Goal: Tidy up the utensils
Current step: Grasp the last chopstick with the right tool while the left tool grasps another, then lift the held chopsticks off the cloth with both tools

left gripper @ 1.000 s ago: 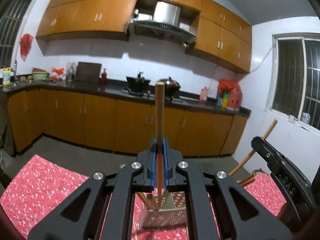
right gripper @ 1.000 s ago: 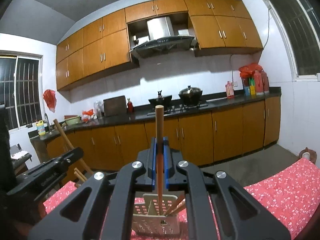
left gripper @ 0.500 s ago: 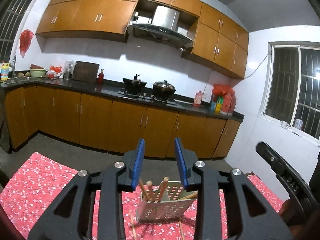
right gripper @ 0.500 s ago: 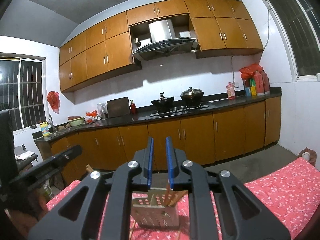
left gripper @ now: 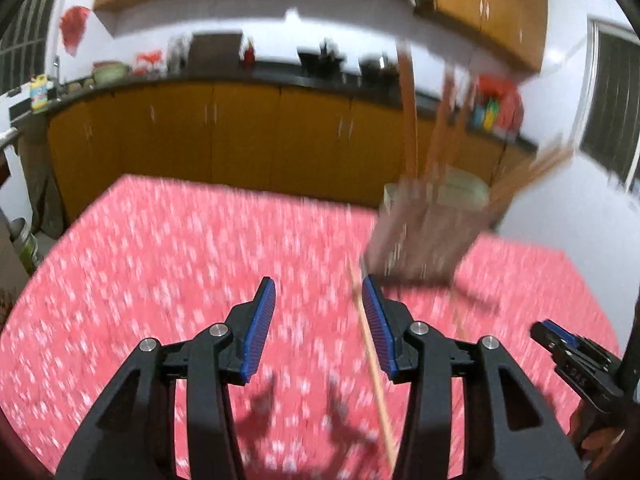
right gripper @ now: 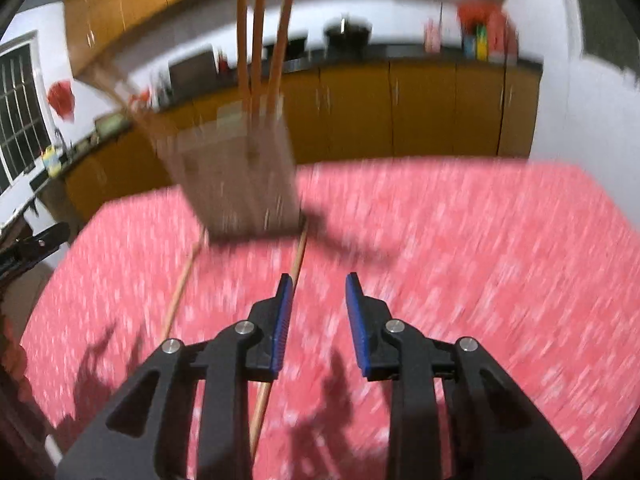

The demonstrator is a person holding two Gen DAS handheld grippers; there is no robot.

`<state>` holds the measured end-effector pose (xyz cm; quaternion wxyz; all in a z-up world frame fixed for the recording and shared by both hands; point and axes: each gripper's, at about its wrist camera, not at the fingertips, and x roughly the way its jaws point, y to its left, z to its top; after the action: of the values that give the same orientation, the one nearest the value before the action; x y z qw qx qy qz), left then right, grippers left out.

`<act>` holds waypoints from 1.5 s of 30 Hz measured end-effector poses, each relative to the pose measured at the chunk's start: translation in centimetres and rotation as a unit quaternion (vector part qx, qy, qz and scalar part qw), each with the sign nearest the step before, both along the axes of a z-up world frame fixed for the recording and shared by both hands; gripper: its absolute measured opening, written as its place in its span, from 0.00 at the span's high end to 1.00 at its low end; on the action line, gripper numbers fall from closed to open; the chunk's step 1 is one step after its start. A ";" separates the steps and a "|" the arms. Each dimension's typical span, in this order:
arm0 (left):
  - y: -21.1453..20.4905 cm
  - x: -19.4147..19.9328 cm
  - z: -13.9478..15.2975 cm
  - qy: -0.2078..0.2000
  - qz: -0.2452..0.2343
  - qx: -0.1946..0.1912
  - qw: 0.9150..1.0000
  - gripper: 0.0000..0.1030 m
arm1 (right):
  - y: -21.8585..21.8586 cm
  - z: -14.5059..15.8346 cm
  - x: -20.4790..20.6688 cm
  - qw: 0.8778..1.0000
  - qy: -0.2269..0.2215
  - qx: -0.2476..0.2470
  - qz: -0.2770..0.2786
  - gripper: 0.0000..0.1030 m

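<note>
Chopsticks [right gripper: 260,32] blurred, upright in holder [right gripper: 236,184]; left claw [left gripper: 318,320] & right claw [right gripper: 316,312] just spread, empty.

Home kitchen around me: orange wood cabinets [left gripper: 248,136] below a dark tabletop [left gripper: 280,76], wall cupboards [right gripper: 132,4] above, pots [right gripper: 346,32] on the stove, barred window [right gripper: 20,108], red floral cloth [left gripper: 180,280] under my tongs.

Left gripper [left gripper: 318,300] and right gripper [right gripper: 318,294] angle downward, jaws just opening, empty.
</note>
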<state>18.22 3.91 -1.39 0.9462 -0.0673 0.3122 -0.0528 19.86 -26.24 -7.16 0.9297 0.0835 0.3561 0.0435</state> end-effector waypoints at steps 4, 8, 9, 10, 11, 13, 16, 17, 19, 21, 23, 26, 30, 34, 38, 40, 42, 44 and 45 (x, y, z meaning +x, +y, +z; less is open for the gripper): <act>-1.2 -0.3 -3.3 0.043 -0.021 -0.004 0.999 0.55 | 2.3 -3.1 -0.4 0.998 0.047 0.018 0.032 0.73; -2.0 -0.6 -4.6 0.057 -0.035 -0.010 0.998 0.55 | 4.2 -4.5 -0.6 0.997 0.062 -0.006 0.046 0.75; -2.4 -0.6 -4.8 0.061 -0.040 -0.008 0.997 0.55 | 4.5 -4.9 -0.6 0.997 0.066 -0.017 0.046 0.78; -2.6 -0.6 -5.0 0.063 -0.044 -0.007 0.997 0.55 | 4.7 -5.3 -0.6 0.996 0.071 -0.025 0.045 0.85; -2.9 -0.6 -5.2 0.068 -0.049 -0.006 0.996 0.55 | 4.8 -5.4 -0.7 0.996 0.070 -0.029 0.042 0.91; -3.5 -0.8 -5.9 0.075 -0.057 -0.002 0.996 0.56 | 4.6 -5.3 -0.7 0.997 0.068 -0.034 0.035 0.91; -4.5 -1.0 -6.6 0.088 -0.068 0.005 0.994 0.60 | 3.7 -5.1 -0.3 0.997 0.068 -0.036 0.019 0.92; -4.7 -1.0 -6.9 0.091 -0.071 0.007 0.993 0.60 | 3.3 -5.0 -0.3 0.997 0.068 -0.035 0.013 0.92; -5.3 -0.9 -7.4 0.098 -0.075 0.012 0.992 0.62 | 2.2 -4.9 -0.2 0.997 0.069 -0.032 -0.004 0.92; -5.8 -0.7 -8.0 0.106 -0.076 0.022 0.991 0.64 | 1.2 -4.8 -0.2 0.997 0.070 -0.029 -0.019 0.92; -6.2 -0.5 -8.6 0.113 -0.073 0.030 0.990 0.69 | 0.4 -4.8 -0.1 0.997 0.070 -0.025 -0.029 0.92; -6.5 0.0 -9.3 0.124 -0.062 0.043 0.989 0.82 | -0.4 -4.8 -0.2 0.997 0.071 -0.021 -0.034 0.92; -6.1 0.6 -9.3 0.119 -0.047 0.059 0.990 0.93 | -0.3 -4.8 -0.3 0.997 0.071 -0.022 -0.027 0.92; -4.2 1.6 -9.2 0.120 -0.022 0.063 0.991 0.93 | 0.6 -4.8 0.1 0.997 0.069 -0.025 -0.018 0.92; -1.8 2.9 -9.1 0.121 0.007 0.060 0.991 0.93 | 1.3 -4.8 1.0 0.997 0.068 -0.032 -0.012 0.92; -0.9 3.4 -9.0 0.120 0.011 0.055 0.991 0.93 | 1.6 -5.0 1.7 0.997 0.068 -0.039 -0.010 0.92; -0.4 3.7 -9.0 0.119 0.010 0.057 0.991 0.93 | 1.6 -5.1 2.3 0.997 0.066 -0.046 -0.012 0.92; -0.2 4.0 -9.0 0.117 0.008 0.061 0.991 0.93 | 1.5 -5.1 2.9 0.996 0.065 -0.053 -0.018 0.92; -0.2 4.1 -9.1 0.116 0.007 0.062 0.991 0.93 | 1.3 -5.1 3.2 0.996 0.065 -0.055 -0.021 0.92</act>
<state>22.36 3.75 -10.44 0.9062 -0.0168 0.4221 -0.0184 23.05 -24.93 -12.31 0.9083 0.0426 0.4161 -0.0017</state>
